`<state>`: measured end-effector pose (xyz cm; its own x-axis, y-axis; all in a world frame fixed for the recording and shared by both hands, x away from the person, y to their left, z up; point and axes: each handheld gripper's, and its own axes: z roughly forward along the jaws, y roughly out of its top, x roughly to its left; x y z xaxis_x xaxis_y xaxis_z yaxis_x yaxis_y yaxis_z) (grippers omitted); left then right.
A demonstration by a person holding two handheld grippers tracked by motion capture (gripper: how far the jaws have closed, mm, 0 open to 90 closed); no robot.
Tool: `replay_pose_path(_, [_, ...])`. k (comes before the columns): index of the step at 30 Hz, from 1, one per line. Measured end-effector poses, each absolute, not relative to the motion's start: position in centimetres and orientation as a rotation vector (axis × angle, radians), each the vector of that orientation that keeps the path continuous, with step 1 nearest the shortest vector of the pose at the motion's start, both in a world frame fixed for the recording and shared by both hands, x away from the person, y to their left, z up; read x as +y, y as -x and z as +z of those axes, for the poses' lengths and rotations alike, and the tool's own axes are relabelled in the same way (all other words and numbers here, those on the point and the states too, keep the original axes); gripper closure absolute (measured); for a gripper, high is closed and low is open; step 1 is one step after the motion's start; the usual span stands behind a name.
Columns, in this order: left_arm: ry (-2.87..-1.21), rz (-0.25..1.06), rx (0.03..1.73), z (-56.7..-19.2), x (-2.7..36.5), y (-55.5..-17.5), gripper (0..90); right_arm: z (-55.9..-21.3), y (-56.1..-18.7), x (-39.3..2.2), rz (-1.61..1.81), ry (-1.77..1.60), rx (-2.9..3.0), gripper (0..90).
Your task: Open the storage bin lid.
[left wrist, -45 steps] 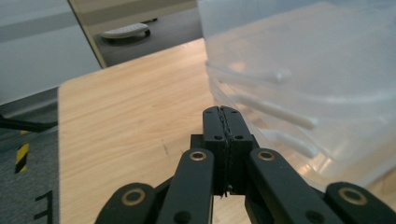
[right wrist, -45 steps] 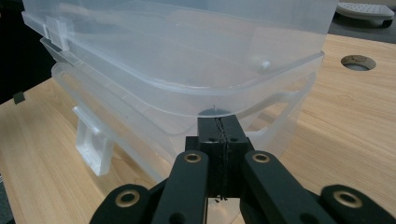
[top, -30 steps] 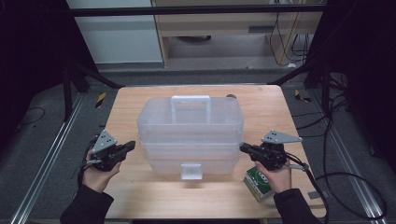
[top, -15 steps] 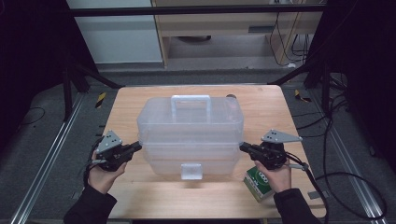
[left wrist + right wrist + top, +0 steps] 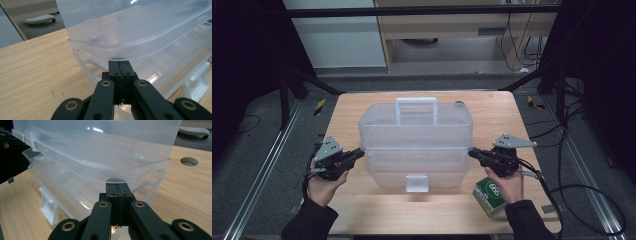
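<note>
A clear plastic storage box (image 5: 417, 140) with a handle (image 5: 416, 102) on its lid stands in the middle of the wooden table (image 5: 362, 210). My left gripper (image 5: 359, 151) is shut with nothing in it, its tips at the box's left side. In the left gripper view the closed tips (image 5: 119, 62) sit right under the lid's overhanging rim (image 5: 100, 45). My right gripper (image 5: 471, 151) is shut and empty at the box's right side. Its tips (image 5: 116, 185) likewise rest beneath the lid rim (image 5: 140, 165). The front latch (image 5: 417, 183) hangs down.
A small green and white carton (image 5: 490, 195) lies on the table by my right hand. A round cable hole (image 5: 189, 161) sits in the tabletop behind the box. Dark frame rails and cables run along both sides of the table.
My left gripper has edged right, towards the box's left side. The right gripper and the box have stayed where they were.
</note>
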<state>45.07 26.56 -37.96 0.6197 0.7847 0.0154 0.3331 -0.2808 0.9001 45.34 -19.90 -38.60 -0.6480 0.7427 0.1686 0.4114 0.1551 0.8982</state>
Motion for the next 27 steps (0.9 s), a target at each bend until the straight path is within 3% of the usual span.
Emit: replay_pose_path(27, [-1.825, 0.619, 0.913, -37.2, 26.0, -45.9, 89.6, -37.0, -46.2, -19.8, 1.503, -1.056, 2.118, 90.0])
